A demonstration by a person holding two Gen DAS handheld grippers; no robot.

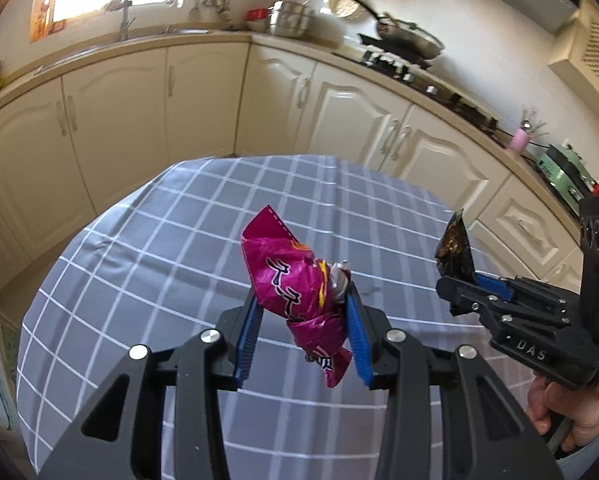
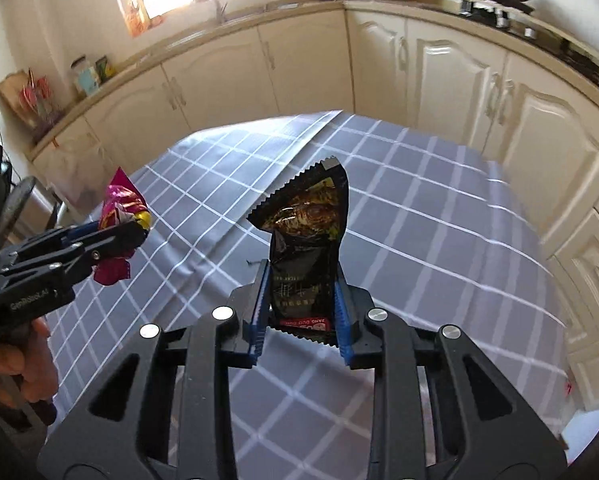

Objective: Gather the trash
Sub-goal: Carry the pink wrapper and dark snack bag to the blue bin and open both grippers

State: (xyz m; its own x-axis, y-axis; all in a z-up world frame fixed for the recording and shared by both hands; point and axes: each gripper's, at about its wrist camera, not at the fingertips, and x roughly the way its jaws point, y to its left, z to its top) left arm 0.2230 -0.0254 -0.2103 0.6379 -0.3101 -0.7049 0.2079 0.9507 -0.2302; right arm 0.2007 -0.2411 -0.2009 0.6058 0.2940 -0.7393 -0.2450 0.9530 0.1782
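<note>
A: What does the left gripper (image 1: 305, 312) have?

B: A crumpled magenta wrapper (image 1: 295, 284). Its blue-padded jaws are pinching it from both sides, and the wrapper sticks up above them and hangs out below, clear of the bench (image 1: 139, 240) with its grey checked cloth.

A: And the right gripper (image 2: 301, 300)?

B: Its jaws are pinching a black snack packet (image 2: 307, 240) near the packet's lower end. The packet stands upright between the blue pads, its torn zigzag top pointing to the far side, a red strip showing at the bottom edge.

A: Where are the two relative to each other?

B: Side by side above the bench, apart. From the left wrist view the right gripper shows at the right edge with the black packet in it, a hand (image 1: 571, 416) on its grip. From the right wrist view the left gripper shows at the left edge with the magenta wrapper.

A: Beyond the bench?

B: Cream cabinets (image 1: 187, 108) along the far side, a pan (image 1: 411, 36) on the stove at the far right.
</note>
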